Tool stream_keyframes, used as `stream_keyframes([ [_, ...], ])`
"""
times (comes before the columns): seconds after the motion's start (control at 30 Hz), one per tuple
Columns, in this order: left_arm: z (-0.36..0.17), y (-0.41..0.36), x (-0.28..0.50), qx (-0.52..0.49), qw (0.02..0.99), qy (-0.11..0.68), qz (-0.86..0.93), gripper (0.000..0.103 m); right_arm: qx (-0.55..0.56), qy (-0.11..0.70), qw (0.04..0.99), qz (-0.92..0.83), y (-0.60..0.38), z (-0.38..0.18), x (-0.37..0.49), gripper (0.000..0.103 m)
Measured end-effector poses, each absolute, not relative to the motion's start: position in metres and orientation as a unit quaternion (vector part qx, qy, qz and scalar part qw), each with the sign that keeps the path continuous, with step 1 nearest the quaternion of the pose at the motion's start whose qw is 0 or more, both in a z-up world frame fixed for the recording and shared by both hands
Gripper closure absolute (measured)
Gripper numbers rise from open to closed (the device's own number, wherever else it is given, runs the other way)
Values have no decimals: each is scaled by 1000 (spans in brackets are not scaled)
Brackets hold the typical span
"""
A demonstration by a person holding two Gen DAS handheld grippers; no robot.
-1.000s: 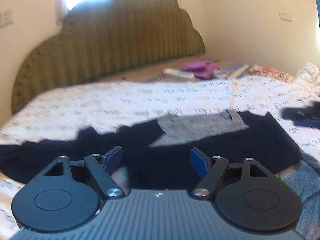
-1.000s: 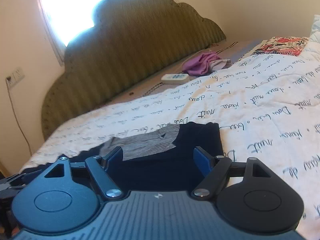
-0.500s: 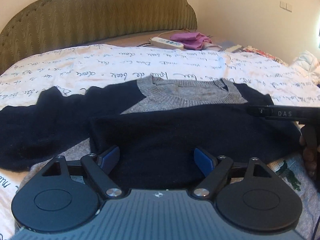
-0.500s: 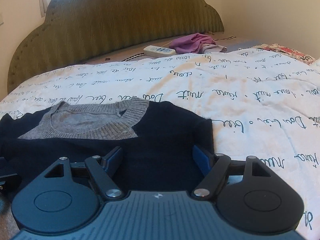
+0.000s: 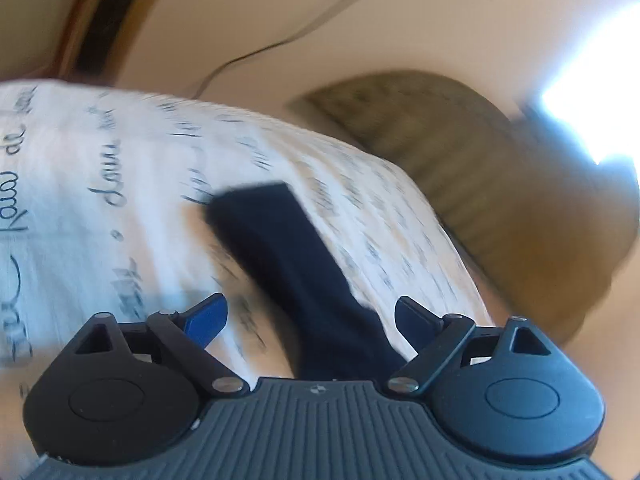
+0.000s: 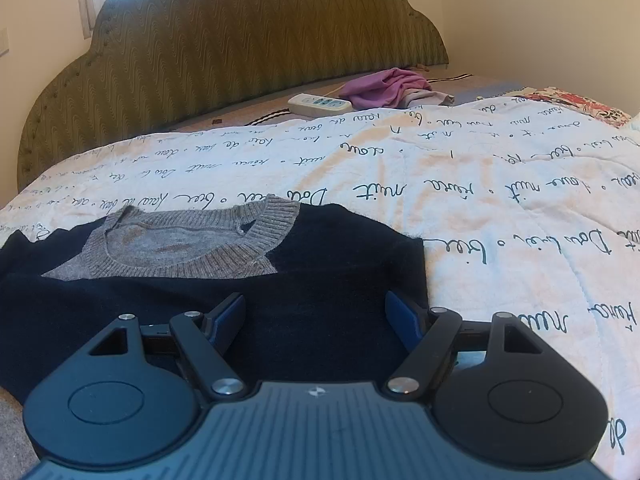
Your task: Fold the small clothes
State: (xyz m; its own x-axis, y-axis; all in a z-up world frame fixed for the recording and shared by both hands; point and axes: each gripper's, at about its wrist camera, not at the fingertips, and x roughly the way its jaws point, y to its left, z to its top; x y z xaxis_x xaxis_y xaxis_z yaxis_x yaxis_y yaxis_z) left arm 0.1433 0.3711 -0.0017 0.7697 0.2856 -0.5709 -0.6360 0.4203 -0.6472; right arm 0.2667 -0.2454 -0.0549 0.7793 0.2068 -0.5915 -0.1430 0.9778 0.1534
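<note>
- Navy sweater (image 6: 208, 300) with a grey collar lies flat at the near edge of the script-printed quilt (image 6: 500, 208).
- Left gripper (image 5: 310, 314): jaws opening, a dark sleeve (image 5: 280, 248) between them, unpressed.
- Right gripper (image 6: 316, 312): spread wide over the sweater, gripping nothing.

We record a navy sweater (image 6: 328, 280) with a grey ribbed collar (image 6: 240, 248), a white quilt (image 6: 500, 184) printed in black script, an olive zigzag-patterned headboard (image 6: 240, 40), a purple garment (image 6: 384, 86), and a white power strip (image 6: 320, 103).

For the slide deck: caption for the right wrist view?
Open right gripper over a navy sweater on a bed.
</note>
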Motion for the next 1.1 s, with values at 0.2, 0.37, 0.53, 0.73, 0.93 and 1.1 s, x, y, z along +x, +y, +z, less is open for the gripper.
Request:
stream_keyframes([
  [0.2,-10,398,181,-405,828,231,311,59,51,319,942,93,-245,-55,267,26],
  [0.37,-4,379,191,-320,851,258,328,98,57,318,942,95,-247,-55,266,26],
  [0.53,31,312,183,-288,896,218,257,98,59,317,942,96,-248,-55,266,26],
  [0.73,51,157,177,-265,941,206,51,98,66,317,941,97,-249,-55,267,26],
  [0.93,-6,20,180,-194,924,315,-96,98,72,316,941,99,-251,-54,266,26],
  [1.1,-30,-1,165,-116,928,333,-120,57,81,315,940,101,-254,-54,266,26],
])
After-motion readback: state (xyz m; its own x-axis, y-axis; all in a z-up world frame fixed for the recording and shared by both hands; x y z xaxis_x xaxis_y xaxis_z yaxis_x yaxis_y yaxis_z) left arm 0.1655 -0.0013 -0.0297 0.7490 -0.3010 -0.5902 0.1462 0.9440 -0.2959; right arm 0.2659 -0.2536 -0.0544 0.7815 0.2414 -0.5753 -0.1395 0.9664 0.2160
